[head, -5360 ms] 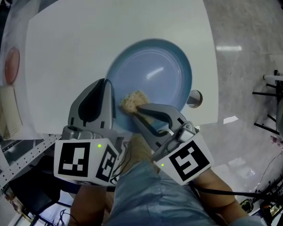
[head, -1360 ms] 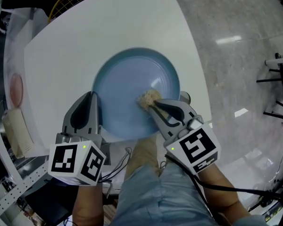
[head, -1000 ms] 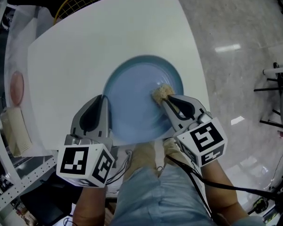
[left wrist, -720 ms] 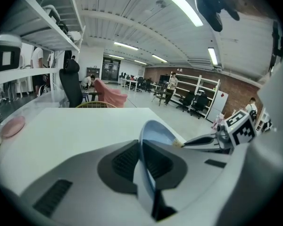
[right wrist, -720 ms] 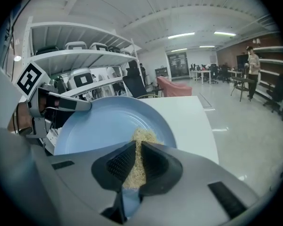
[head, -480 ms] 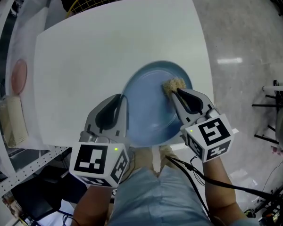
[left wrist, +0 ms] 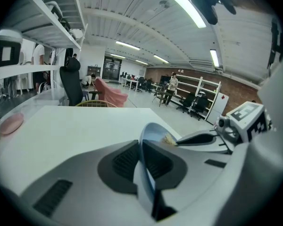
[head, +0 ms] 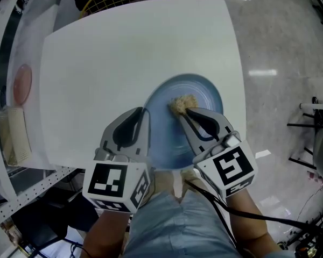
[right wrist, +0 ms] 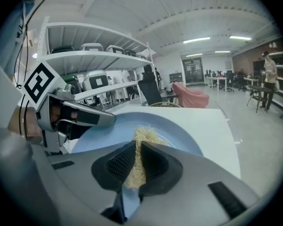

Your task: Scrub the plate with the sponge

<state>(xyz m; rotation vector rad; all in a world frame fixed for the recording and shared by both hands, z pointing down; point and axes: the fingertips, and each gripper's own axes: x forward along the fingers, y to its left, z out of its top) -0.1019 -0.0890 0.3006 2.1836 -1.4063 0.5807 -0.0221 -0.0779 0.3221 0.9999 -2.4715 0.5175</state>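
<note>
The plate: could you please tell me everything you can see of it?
The plate is round, pale blue and glossy, with a shallow well and a raised rim. The left gripper is shut on its near-left rim, and it appears tilted up over the near edge of the white table. The tan, fibrous sponge, held by the right gripper, presses on its inner face.

No lettering, label, brand or number can be read anywhere.
</note>
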